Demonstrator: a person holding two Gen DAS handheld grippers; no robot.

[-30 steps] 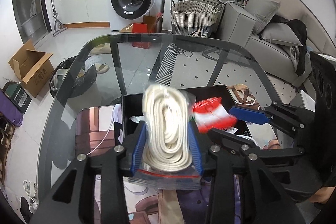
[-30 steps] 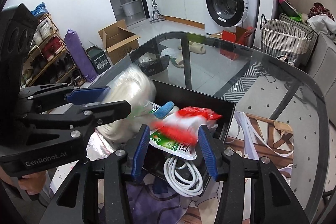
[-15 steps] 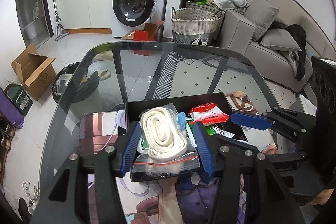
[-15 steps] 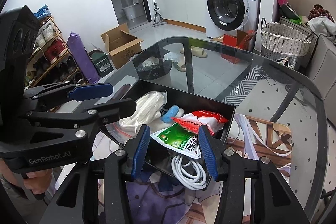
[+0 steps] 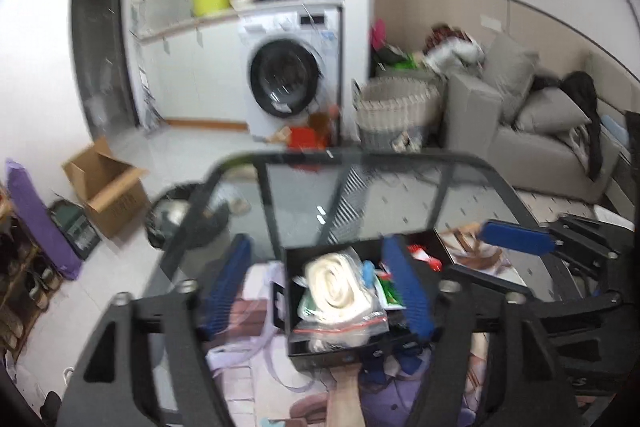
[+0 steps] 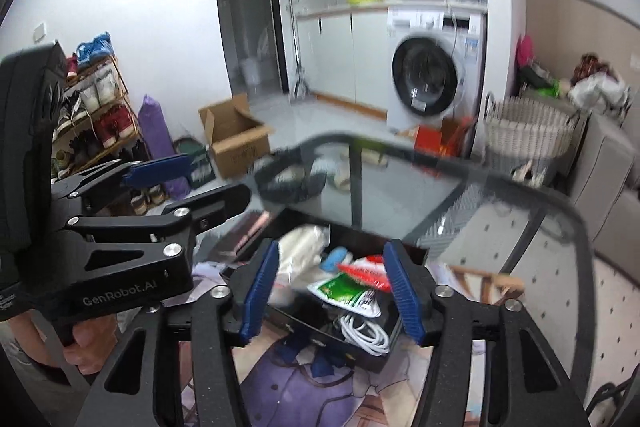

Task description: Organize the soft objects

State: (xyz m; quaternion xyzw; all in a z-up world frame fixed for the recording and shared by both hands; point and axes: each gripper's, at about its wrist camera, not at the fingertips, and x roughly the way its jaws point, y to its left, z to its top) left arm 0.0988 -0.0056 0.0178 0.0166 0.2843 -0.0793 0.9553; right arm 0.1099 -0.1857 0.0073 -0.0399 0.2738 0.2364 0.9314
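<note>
A black box (image 5: 320,351) stands on a printed mat on the glass table (image 5: 360,195). In it lie a clear bag of white rope (image 5: 336,291), a red packet (image 5: 424,255), a green packet (image 6: 340,289), a small blue item (image 6: 334,257) and a white cable (image 6: 364,333). My left gripper (image 5: 318,267) hangs above the rope bag with its jaws opening and nothing pressed between the pads. My right gripper (image 6: 332,291) hovers over the packets, its jaws opening too and holding nothing. Each gripper shows in the other's view: left gripper (image 6: 188,183), right gripper (image 5: 498,257).
Beyond the table are a washing machine (image 5: 288,83), a wicker basket (image 5: 394,111), a grey sofa (image 5: 540,131), an open cardboard box (image 5: 106,191) and a shoe rack (image 6: 96,107). A hand (image 6: 88,343) grips the left tool.
Both grippers let go: the rope bag and the red packet came down into the black box. Both jaws widened, and both grippers rose and tilted up, showing more of the room.
</note>
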